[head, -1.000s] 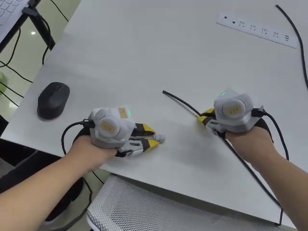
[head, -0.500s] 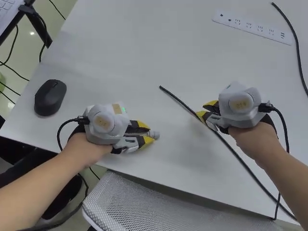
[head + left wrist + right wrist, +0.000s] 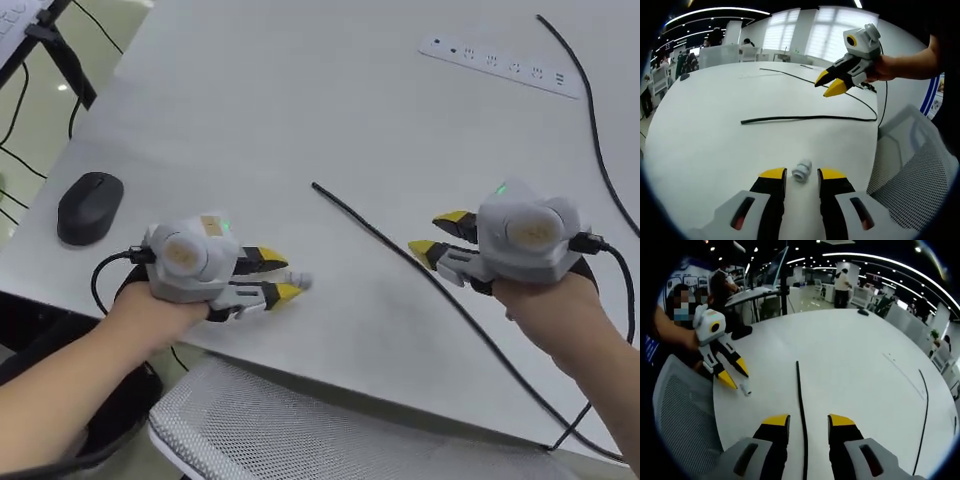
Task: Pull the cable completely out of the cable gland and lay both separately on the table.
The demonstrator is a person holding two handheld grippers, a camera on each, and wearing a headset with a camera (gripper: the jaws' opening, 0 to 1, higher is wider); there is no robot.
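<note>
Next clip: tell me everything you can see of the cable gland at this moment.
The cable gland is a small white fitting, plastic by its look, with a short round body. It lies on its side on the white table, just ahead of the open left claw and between its yellow tips; whether it touches them cannot be told. It lies apart from the black cable, which is out of it.

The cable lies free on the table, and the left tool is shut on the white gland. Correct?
Not quite: the left tool is open; the white gland lies loose between its tips, as the left gripper view shows. The cable does lie free on the table.
</note>
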